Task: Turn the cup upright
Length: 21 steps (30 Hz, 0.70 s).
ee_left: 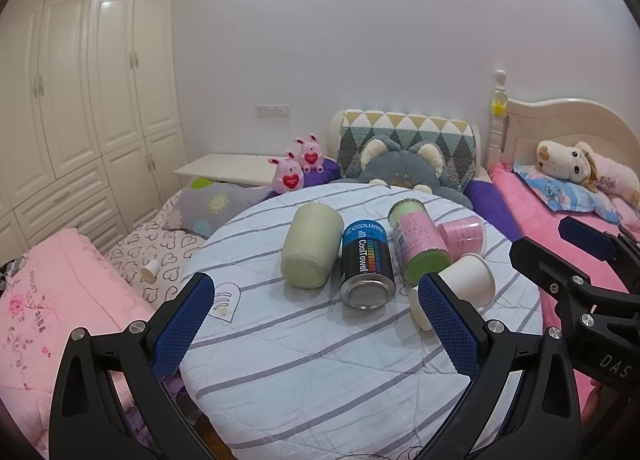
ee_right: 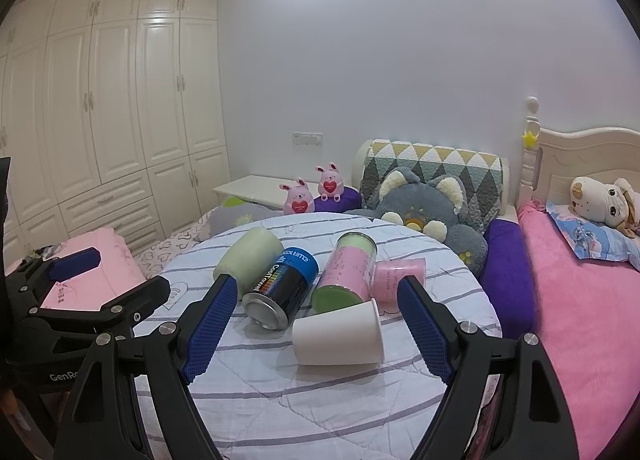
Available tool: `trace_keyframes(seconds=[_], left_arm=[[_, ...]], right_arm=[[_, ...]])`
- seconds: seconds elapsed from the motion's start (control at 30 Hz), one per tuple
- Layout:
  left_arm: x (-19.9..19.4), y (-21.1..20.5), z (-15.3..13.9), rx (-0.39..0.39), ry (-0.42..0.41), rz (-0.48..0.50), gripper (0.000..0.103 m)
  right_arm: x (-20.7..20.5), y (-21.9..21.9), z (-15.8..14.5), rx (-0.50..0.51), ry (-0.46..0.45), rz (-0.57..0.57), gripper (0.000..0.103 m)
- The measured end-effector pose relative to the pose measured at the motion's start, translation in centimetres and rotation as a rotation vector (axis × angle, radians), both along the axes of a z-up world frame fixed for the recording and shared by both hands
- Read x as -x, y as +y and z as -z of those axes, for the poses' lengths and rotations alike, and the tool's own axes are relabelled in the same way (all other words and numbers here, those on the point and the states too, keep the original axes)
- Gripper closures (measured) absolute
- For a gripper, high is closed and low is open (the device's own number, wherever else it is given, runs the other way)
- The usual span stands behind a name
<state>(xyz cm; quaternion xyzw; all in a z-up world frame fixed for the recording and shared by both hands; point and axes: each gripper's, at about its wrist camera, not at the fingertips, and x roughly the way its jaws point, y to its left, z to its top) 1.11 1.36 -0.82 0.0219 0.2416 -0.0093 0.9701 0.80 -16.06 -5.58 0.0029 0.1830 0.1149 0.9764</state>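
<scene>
A white paper cup (ee_right: 338,336) lies on its side on the round striped table (ee_right: 320,400), mouth to the right. In the left wrist view the cup (ee_left: 472,278) is partly hidden behind my left gripper's right finger. My right gripper (ee_right: 316,328) is open and empty, its blue pads on either side of the cup and a little nearer than it. My left gripper (ee_left: 316,324) is open and empty, to the left of the cup. The left gripper also shows in the right wrist view (ee_right: 104,284), and the right gripper in the left wrist view (ee_left: 560,256).
Behind the cup lie a black-and-blue can (ee_right: 280,284), a pale green roll (ee_right: 250,256), a pink-and-green canister (ee_right: 348,274) and a pink cup (ee_right: 400,274). Beds with pink bedding and plush toys surround the table. A white wardrobe (ee_right: 100,100) stands at the left.
</scene>
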Motion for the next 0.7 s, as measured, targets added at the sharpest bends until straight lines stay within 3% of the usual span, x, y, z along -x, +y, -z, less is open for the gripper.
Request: trace_keyframes(seconds=[0.27, 0.7], left_arm=[[0.0, 0.4, -0.6, 0.021, -0.028, -0.004, 0.0], [-1.3, 0.7, 0.5, 0.025, 0.016, -0.004, 0.0]], right_arm=[[-0.3, 0.2, 0.0, 0.002, 0.001, -0.007, 0.019], [-0.9, -0.2, 0.5, 0.002, 0.027, 0.01, 0.019]])
